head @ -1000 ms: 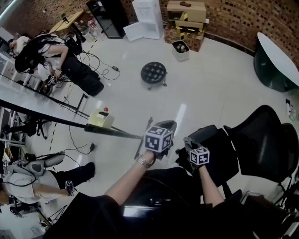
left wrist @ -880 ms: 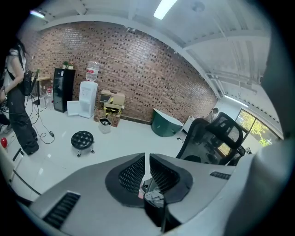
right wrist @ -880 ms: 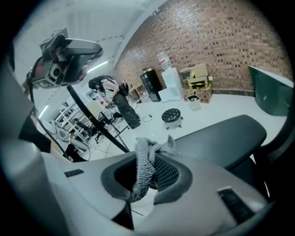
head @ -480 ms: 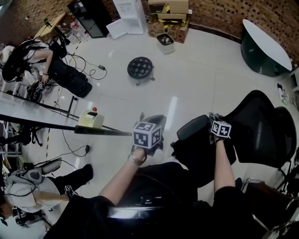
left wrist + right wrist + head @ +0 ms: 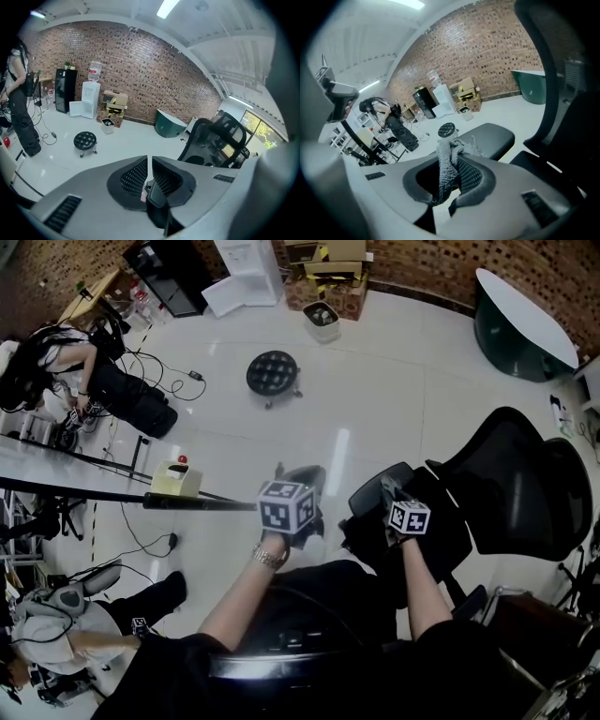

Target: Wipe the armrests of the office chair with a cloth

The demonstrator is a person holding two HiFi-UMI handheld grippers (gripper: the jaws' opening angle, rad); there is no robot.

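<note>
Open floor (image 5: pixel 394 399) is left far of the armrest (image 5: pixel 372 495). The right side is closed by the chair backrest (image 5: pixel 511 479), the left by a slanted pole (image 5: pixel 94 491).

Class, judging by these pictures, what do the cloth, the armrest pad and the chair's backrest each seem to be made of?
Cloth: grey woven or knitted textile, perhaps microfibre; nubby surface, limp folds.
Armrest pad: smooth matte black, likely plastic or moulded foam; even dull sheen.
Backrest: black mesh, apparently on a rigid frame; light shows through it.
</note>
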